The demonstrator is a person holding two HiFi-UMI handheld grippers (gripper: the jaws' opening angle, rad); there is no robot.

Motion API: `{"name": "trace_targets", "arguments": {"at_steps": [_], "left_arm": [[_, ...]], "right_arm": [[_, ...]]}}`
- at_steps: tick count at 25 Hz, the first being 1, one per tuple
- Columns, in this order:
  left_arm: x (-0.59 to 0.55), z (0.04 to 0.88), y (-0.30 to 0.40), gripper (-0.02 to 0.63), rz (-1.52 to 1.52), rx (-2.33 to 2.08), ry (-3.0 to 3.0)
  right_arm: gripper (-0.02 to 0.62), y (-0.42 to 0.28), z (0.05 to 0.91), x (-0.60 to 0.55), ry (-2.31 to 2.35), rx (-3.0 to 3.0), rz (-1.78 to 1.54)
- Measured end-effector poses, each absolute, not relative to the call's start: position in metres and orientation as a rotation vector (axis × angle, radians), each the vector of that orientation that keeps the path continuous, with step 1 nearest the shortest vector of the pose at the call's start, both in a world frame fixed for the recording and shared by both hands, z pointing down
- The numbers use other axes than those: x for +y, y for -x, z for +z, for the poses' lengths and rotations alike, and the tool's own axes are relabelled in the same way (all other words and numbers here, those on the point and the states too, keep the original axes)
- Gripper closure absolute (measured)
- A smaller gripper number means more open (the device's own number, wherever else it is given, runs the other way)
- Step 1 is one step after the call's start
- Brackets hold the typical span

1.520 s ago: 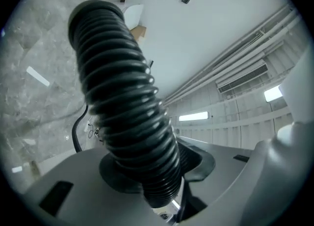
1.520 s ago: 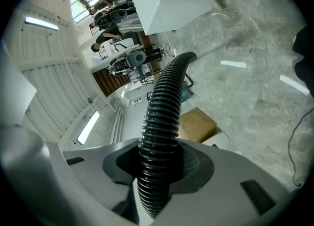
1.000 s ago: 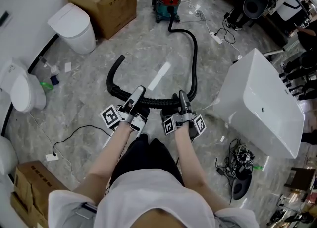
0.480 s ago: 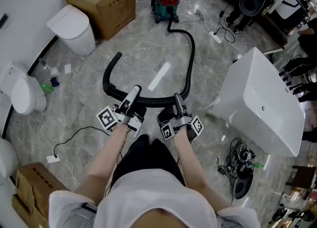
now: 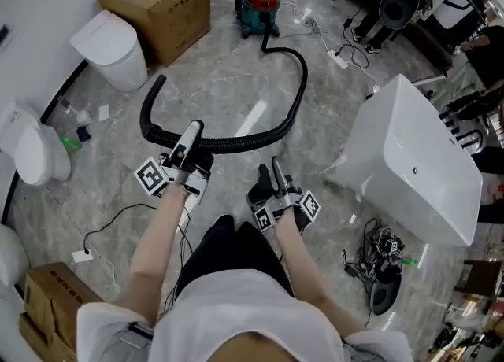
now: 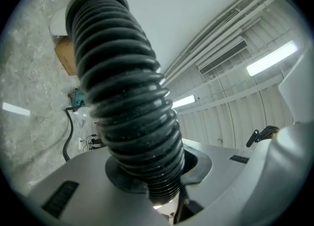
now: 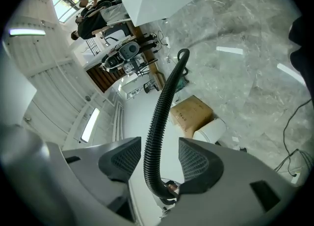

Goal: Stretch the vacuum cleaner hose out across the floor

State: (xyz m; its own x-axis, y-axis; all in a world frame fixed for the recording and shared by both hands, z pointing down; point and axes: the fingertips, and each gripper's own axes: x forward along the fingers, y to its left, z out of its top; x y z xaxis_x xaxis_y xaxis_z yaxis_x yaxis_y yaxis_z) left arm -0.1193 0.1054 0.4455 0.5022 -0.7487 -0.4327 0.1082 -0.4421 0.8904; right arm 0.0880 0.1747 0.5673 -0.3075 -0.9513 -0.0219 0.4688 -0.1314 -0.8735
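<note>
From the head, steeply down over the floor. From left gripper and right gripper, close along the jaws. Common to all three, the hose

The left gripper is clamping the black ribbed hose, its grey jaws pressing on it from both sides; the hose is filling the middle of the view, running away from the jaws and ending in a rounded bend at the far end; far off across the marbled floor a teal vacuum cleaner is standing, a thin far stretch of hose trailing from it; beyond it a cardboard box is sitting beside a white shape, possibly a toilet, too distorted to tell; overhead, strip lights are glowing near a ceiling vent.
</note>
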Motion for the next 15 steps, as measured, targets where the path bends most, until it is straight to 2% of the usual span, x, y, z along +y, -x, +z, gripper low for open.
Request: {"name": "trace_targets", "arguments": {"at_steps": [9, 15], "left_arm": [[0.109, 0.46, 0.1, 0.483, -0.824, -0.603, -1.93], [0.116, 0.479, 0.077, 0.483, -0.542, -0.6, -2.072]], "right_arm": [[0.37, -0.114, 0.551, 0.17, 0.779, 1.147, -1.573], [0.37, -0.114, 0.543, 0.171, 0.806, 1.261, -1.559]]}}
